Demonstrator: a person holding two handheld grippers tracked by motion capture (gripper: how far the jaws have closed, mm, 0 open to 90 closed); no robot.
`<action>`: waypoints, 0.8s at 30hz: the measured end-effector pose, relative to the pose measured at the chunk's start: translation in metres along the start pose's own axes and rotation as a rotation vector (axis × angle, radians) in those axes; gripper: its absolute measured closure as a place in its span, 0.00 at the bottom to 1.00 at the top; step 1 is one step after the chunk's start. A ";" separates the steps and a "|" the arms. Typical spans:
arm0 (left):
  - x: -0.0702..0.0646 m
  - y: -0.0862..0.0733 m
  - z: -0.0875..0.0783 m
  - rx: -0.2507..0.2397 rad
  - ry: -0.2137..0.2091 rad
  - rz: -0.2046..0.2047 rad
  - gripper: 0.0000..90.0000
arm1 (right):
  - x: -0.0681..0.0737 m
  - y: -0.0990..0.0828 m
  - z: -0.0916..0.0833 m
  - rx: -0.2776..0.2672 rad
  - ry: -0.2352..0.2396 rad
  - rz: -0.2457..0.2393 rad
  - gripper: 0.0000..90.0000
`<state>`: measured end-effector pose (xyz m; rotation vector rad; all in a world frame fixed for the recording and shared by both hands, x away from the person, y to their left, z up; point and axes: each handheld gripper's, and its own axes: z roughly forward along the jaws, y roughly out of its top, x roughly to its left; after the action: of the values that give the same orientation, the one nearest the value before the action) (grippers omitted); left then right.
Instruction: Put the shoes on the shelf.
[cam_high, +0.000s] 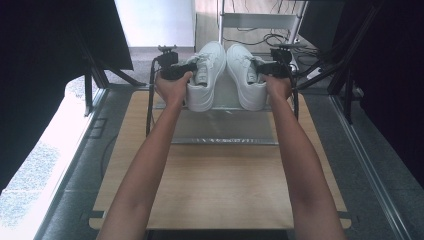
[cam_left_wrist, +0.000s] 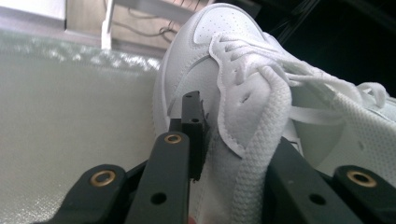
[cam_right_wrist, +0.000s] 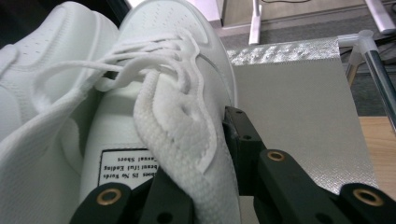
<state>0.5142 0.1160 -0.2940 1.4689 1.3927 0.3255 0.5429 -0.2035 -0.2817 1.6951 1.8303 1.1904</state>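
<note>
- Shoes, top centre of the high view, on a silver mat (cam_high: 225, 131): left gripper (cam_high: 176, 71) pinches left shoe (cam_high: 205, 75); right gripper (cam_high: 272, 68) pinches right shoe (cam_high: 246, 75).
- Risk: grips on soft collars may slip, dropping the shoes.

A pale wooden bench (cam_high: 220, 190) stands on grey floor (cam_high: 370, 165), a silvery woven mat (cam_high: 225, 131) across its far end. Black curtains (cam_high: 45, 55) flank it; behind stands a white metal shelf frame (cam_high: 260, 21) over tangled cables (cam_high: 260, 39).
</note>
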 end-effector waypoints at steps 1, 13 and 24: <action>0.001 -0.001 0.004 0.010 -0.001 -0.013 0.88 | 0.001 0.000 0.002 0.005 -0.006 -0.007 0.89; 0.000 0.000 0.004 -0.028 -0.083 -0.019 0.64 | 0.001 0.000 0.001 -0.045 0.095 -0.011 0.59; -0.010 0.007 -0.032 -0.074 -0.143 0.071 0.70 | 0.009 0.005 -0.046 -0.227 0.103 -0.126 0.58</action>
<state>0.4910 0.1246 -0.2704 1.4544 1.2042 0.3074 0.5100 -0.2101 -0.2489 1.3973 1.7552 1.3952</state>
